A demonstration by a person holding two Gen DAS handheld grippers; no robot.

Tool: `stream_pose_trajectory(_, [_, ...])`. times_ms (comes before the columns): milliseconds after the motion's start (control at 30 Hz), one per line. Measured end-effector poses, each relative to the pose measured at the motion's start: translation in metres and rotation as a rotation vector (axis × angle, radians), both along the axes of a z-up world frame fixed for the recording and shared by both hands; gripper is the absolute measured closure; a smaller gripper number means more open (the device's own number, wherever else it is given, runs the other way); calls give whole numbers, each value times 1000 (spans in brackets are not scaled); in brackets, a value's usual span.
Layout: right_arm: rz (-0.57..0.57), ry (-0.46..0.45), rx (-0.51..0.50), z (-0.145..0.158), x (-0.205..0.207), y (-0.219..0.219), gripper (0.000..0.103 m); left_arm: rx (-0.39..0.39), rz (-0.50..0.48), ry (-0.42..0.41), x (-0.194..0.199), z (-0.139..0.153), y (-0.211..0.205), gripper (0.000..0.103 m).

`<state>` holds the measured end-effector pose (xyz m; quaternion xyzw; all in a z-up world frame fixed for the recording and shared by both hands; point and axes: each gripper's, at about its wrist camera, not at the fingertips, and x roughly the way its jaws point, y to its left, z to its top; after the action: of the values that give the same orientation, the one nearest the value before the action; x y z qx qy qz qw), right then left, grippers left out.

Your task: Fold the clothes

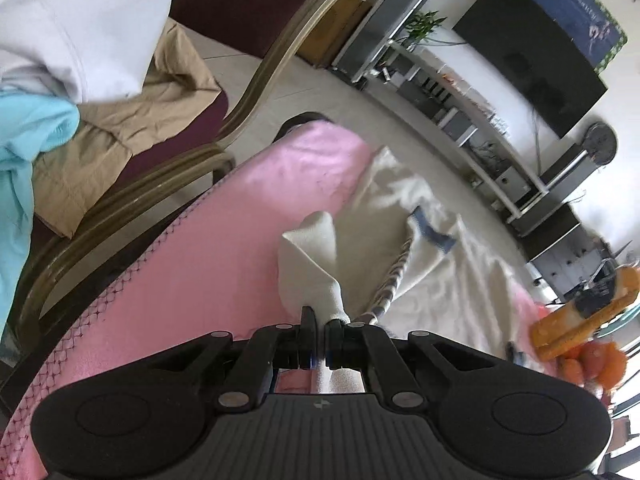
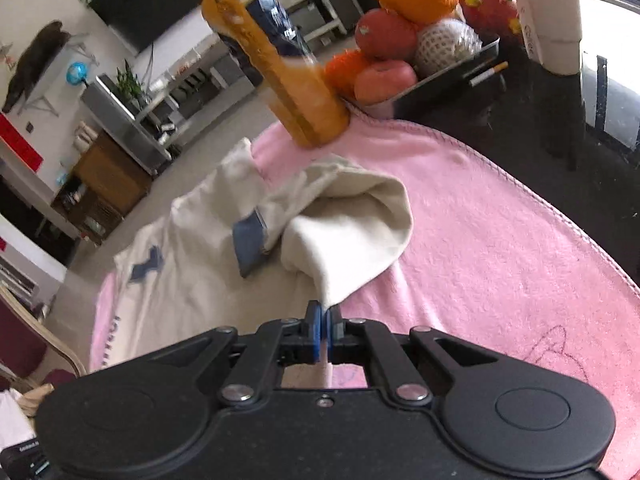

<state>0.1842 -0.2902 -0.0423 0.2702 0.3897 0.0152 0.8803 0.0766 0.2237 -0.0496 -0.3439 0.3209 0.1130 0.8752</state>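
Gripping the cream cotton shirt with blue trim [image 2: 192, 280] at two edges, the left gripper [image 1: 320, 330] and right gripper [image 2: 323, 326] were each closed on a raised fold of fabric. The shirt lay on the pink fleece blanket [image 2: 500, 248], apparently mid-fold. The next move likely required carrying both edges across, clear of the orange juice bottle [image 2: 276, 56].

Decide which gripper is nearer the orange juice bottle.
Right. The right gripper holds the cream shirt just short of the orange juice bottle; the left gripper sees it far off.
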Motion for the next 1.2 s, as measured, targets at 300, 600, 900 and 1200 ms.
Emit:
stream_pose_trajectory(300, [4,-104,28,57,-12,-19,101,-34,-1,-111,-23,68,-1,100])
stream_pose_trajectory(600, [68,-9,-101,22,-34,-13,100,153,-62,68,-31,24,-32,99])
stream_pose_trajectory(900, [111,107,-111,-4,-54,-26,80,316,-64,125,-53,35,-39,92])
stream_pose_trajectory(1200, [199,98,27,-12,-73,-18,64,247,-158,214,-80,18,-59,73])
